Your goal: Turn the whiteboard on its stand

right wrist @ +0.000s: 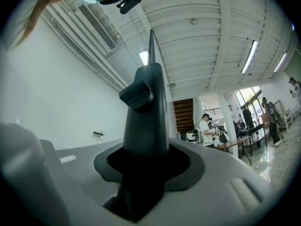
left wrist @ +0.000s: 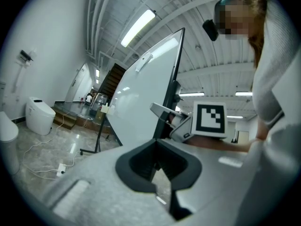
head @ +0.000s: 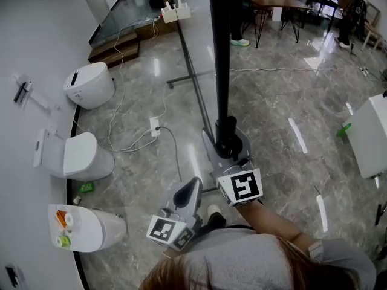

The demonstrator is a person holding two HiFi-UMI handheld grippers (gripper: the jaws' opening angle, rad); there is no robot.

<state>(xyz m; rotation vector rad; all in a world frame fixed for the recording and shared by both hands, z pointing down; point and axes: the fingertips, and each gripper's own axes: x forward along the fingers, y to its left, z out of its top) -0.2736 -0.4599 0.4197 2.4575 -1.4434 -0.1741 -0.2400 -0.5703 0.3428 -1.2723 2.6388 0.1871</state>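
1. The whiteboard [head: 218, 53] stands upright on its stand [head: 192, 80]. The head view sees it edge-on, as a thin black line rising from a round black knob low on its frame.
2. The right gripper [head: 228, 145] is at the whiteboard's near end. Its jaws are clamped on the black side frame just by the knob, and in the right gripper view the dark frame fills the gap between them.
3. The left gripper [head: 192, 189] is near the whiteboard's near end, on the white-face side and apart from the board. It points level, with its jaws pressed together and nothing between them.
4. In the left gripper view the white face slants away, with the right gripper's marker cube [left wrist: 210, 120] beside the frame.
5. A power strip [head: 155, 125] and loose white cable lie on the floor on the same side as the left gripper.
6. Three toilets [head: 87, 84] are well away from the whiteboard on that side, along the wall.
7. A table [head: 278, 0] is beyond the whiteboard's far end.
8. A white cabinet [head: 372, 135] is well off to the other side of the whiteboard.
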